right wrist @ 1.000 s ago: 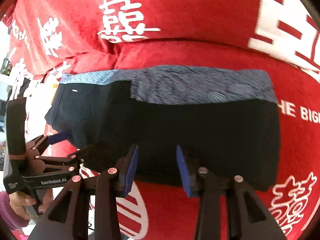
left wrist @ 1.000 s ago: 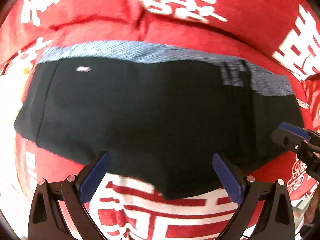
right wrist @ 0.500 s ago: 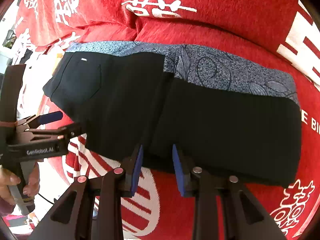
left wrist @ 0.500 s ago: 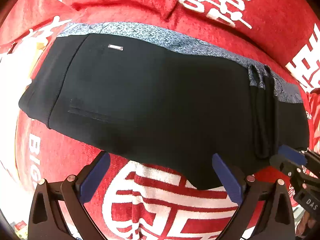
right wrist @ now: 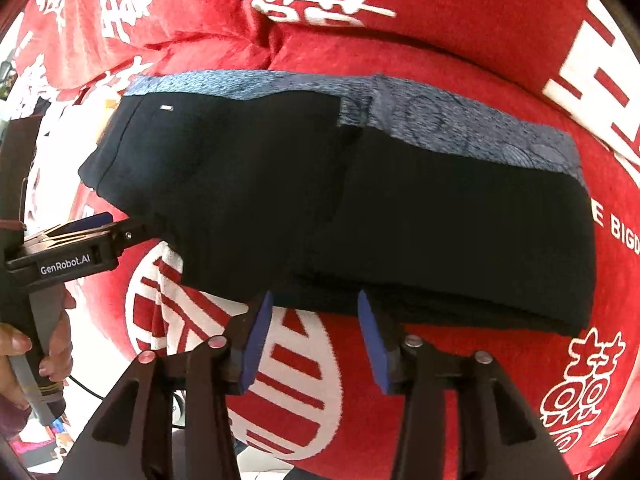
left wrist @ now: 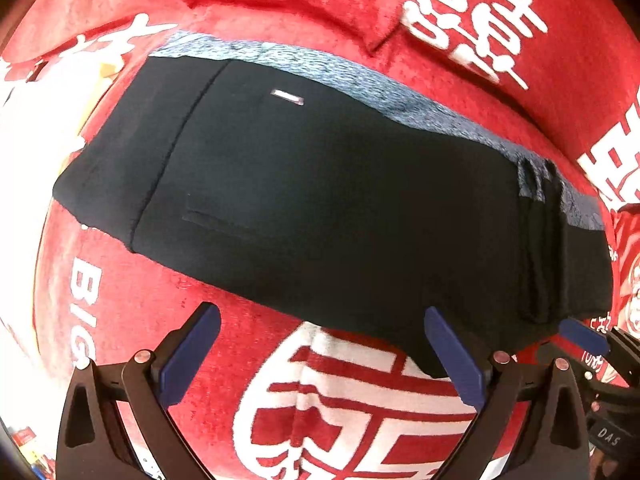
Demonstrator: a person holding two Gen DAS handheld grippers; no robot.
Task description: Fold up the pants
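Observation:
Black pants with a blue-grey patterned waistband lie folded into a flat rectangle on the red blanket. They also show in the right wrist view. My left gripper is wide open and empty, just short of the pants' near edge. It shows in the right wrist view at the left. My right gripper is open and empty, its fingertips at the near edge of the folded stack. Its tip shows in the left wrist view at the far right.
A red blanket with white characters covers the surface and rises in folds behind the pants. The surface's left edge drops off to a bright floor area. A hand holds the left gripper's handle.
My right gripper has opened wider and let go of the pants' near edge. Both grippers have drawn back slightly; the pants lie flat and still.

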